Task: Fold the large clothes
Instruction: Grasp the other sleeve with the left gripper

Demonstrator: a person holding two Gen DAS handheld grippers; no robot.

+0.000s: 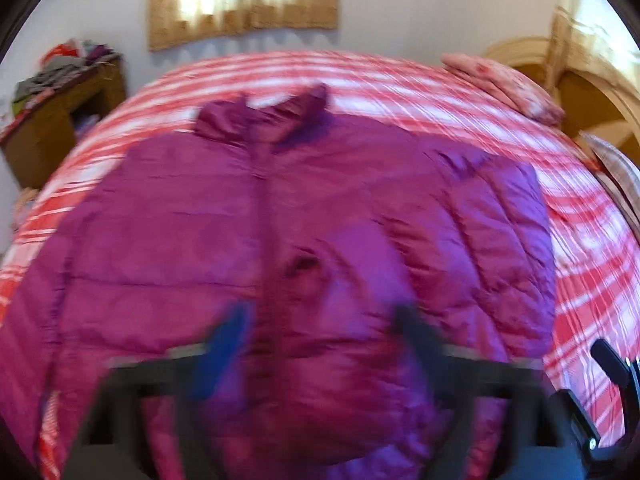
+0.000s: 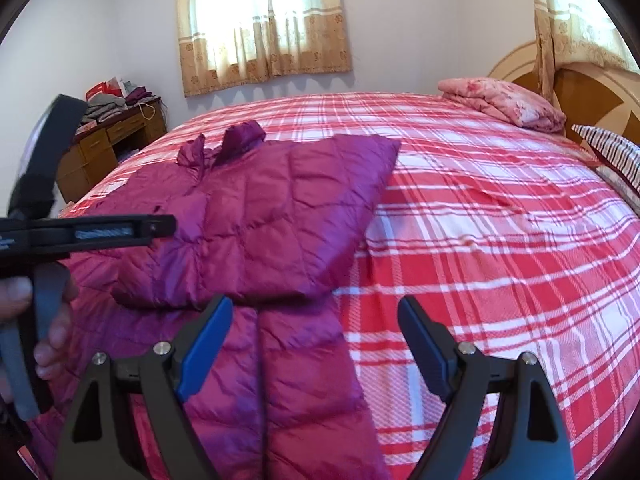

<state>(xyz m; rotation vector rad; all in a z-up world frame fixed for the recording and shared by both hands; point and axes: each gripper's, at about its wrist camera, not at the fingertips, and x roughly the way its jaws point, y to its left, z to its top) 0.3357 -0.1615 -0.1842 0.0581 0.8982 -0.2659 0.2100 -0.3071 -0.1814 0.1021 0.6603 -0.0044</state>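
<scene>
- One bed (image 2: 500,240), red-and-white plaid cover, filling the space ahead of both my tongs; one wooden headboard (image 2: 568,92) at its far right end.
- One puffer jacket (image 2: 256,216), magenta, quilted, lying flat on the plaid directly under and ahead of my tongs. Long axis runs from my tongs away toward the window wall, collar (image 2: 224,144) at the far end, hem nearest me. One sleeve panel is folded across the chest, its edge slanting toward the far right; one long strip of the jacket (image 2: 296,380) trails back toward me between the fingers of my right tongs.
- One curtained window (image 2: 260,28) on the far wall beyond the collar; one further curtain (image 2: 560,24) hanging at the far right by the headboard.
- One wooden desk (image 2: 116,144), far left of my tongs, with one heap of clothes and bags (image 2: 112,100) on top.
- One folded pink quilt (image 2: 500,100), far right on the bed, well apart from the jacket.
- One striped pillow (image 2: 612,156), at the right edge, nearer me than the quilt.
- My right tongs (image 2: 316,344): one pair, fingers standing wide apart above the trailing strip and the plaid, pads gripping nothing.
- My left tongs (image 1: 320,344): one pair, blurred, fingers partly apart over the jacket's lower front near the zip line; whether the pads pinch the fabric I cannot tell. From the right camera they show side-on at my left, my hand (image 2: 24,312) on the handle.
</scene>
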